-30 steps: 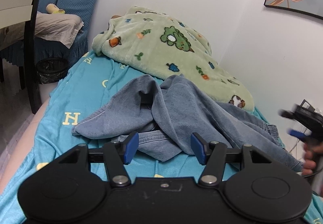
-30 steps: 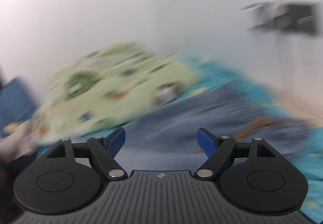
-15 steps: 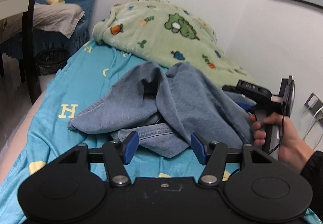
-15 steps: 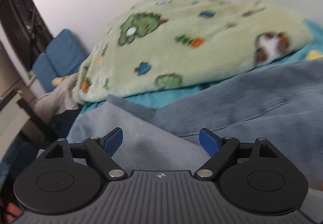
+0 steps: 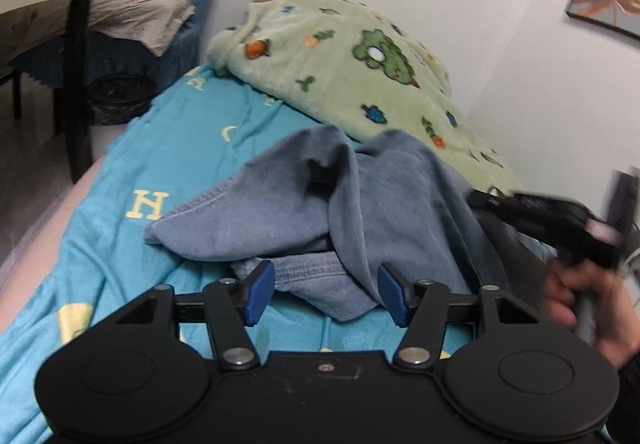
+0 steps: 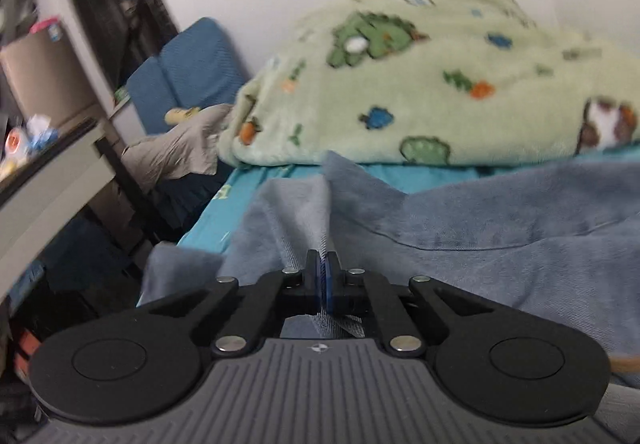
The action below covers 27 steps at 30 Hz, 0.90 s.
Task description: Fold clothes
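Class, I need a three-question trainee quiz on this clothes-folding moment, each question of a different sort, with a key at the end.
1. True or false: the right gripper is shut on the blue denim garment.
2. Multiple choice: the left gripper is (A) shut on fabric, (B) open with nothing between its fingers, (C) out of view.
3. Fill in: the denim garment lies crumpled on the turquoise ______, with the green blanket behind it.

Key
1. True: fabric is pinched between the closed fingers.
2. B: it is open at the garment's near edge.
3. Sheet.
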### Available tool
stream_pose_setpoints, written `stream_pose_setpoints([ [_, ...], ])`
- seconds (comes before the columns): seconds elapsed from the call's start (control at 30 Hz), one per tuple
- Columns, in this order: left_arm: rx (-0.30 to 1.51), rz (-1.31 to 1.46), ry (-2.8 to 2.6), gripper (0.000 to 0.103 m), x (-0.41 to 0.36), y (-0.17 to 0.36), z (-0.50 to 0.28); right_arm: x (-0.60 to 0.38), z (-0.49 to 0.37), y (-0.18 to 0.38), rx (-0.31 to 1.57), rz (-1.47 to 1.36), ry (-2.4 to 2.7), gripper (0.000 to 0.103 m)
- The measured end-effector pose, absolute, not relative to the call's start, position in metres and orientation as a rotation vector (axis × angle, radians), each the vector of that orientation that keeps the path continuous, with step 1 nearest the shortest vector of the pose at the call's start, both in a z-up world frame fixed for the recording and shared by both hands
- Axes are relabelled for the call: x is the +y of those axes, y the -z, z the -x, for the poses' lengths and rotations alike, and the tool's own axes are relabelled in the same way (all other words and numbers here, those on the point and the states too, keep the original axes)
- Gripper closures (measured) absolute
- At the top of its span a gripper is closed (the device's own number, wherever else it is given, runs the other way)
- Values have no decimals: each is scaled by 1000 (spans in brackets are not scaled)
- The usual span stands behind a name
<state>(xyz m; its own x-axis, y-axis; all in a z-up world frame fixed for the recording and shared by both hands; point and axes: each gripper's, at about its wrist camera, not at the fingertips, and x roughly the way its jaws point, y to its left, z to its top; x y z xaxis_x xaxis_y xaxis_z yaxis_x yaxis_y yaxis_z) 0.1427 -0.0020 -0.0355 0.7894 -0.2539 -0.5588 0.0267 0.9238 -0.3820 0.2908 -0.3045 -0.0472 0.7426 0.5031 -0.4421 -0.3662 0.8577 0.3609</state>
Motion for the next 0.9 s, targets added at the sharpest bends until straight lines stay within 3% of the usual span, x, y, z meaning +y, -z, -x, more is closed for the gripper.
stream_pose_setpoints([
  [0.23, 565, 373, 174, 50, 3, 12, -118, -267, -202, 20, 583, -50, -512, 101],
  [0.6, 549, 361, 247, 50, 5, 7, -104, -207, -156, 105, 936, 151, -348, 100],
  [0.73, 565, 326, 250, 50, 4, 13, -103, -224, -160, 97, 927, -55, -285, 87],
  [0.83, 584, 329, 257, 50, 3, 19, -104, -240, -160, 83, 859, -178, -273, 58],
  [0.9, 587, 320, 264, 50, 0, 20, -105, -247, -161, 73, 803, -218, -270, 55],
])
